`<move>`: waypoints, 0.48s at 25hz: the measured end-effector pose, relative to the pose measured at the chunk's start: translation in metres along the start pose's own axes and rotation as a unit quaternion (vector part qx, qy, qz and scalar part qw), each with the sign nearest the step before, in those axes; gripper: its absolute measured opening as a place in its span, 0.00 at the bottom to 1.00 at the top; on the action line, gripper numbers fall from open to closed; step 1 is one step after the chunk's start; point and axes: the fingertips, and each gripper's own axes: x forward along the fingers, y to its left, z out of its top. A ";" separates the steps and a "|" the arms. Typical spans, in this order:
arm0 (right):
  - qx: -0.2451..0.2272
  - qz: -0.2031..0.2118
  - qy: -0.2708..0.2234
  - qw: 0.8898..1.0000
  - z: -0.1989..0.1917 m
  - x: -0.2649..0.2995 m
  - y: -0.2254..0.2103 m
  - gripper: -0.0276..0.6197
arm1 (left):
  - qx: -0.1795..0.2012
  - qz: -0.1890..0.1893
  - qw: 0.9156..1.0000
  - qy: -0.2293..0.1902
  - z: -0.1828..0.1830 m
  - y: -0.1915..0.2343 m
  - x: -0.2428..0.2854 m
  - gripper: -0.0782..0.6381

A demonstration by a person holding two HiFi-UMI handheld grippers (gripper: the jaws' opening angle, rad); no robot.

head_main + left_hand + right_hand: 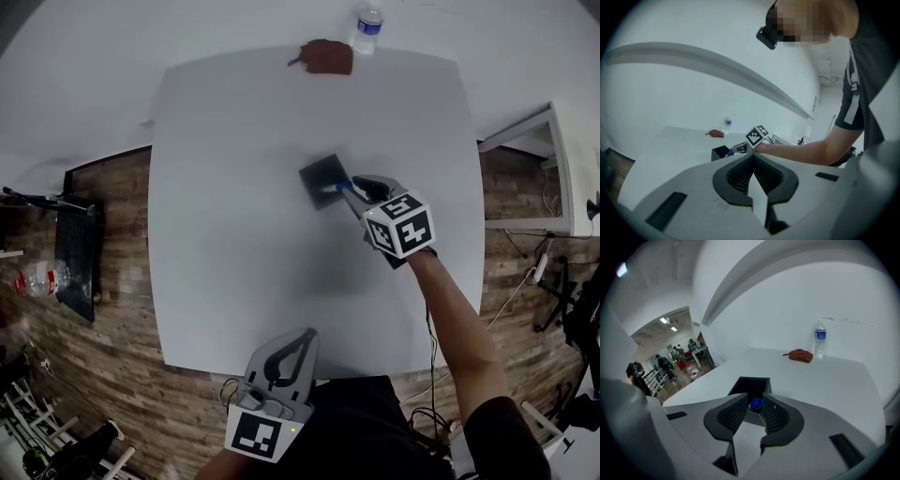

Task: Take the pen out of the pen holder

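Note:
A black square pen holder (321, 178) stands open-topped near the middle of the white table (234, 253). My right gripper (344, 187) reaches over its right rim, shut on a blue pen (337, 187). In the right gripper view the pen's blue end (756, 403) sits pinched between the pads just above the pen holder (750, 386). My left gripper (307, 336) hangs at the table's near edge, shut with nothing in it. The left gripper (753, 158) view shows its pads meeting, with the pen holder (720, 152) and the right gripper's marker cube (758, 136) far beyond.
A water bottle (367, 25) and a brown cloth (326, 56) lie at the table's far edge. They also appear as the bottle (819, 338) and cloth (800, 355) in the right gripper view. A white frame (553, 169) stands right of the table.

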 end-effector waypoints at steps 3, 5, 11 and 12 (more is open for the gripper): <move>-0.010 0.004 0.007 1.000 -0.002 0.006 0.001 0.17 | -0.006 0.004 1.000 0.003 -0.001 0.003 0.003 0.12; -0.016 0.004 0.013 1.000 -0.003 0.010 0.001 0.17 | -0.006 0.006 1.000 0.004 -0.001 0.004 0.005 0.12; -0.042 -0.012 0.030 0.999 -0.010 0.012 0.000 0.17 | -0.007 0.010 1.000 0.004 -0.002 0.005 0.005 0.12; -0.043 -0.012 0.031 0.998 -0.010 0.013 -0.001 0.17 | -0.007 0.011 1.000 0.003 -0.002 0.005 0.005 0.12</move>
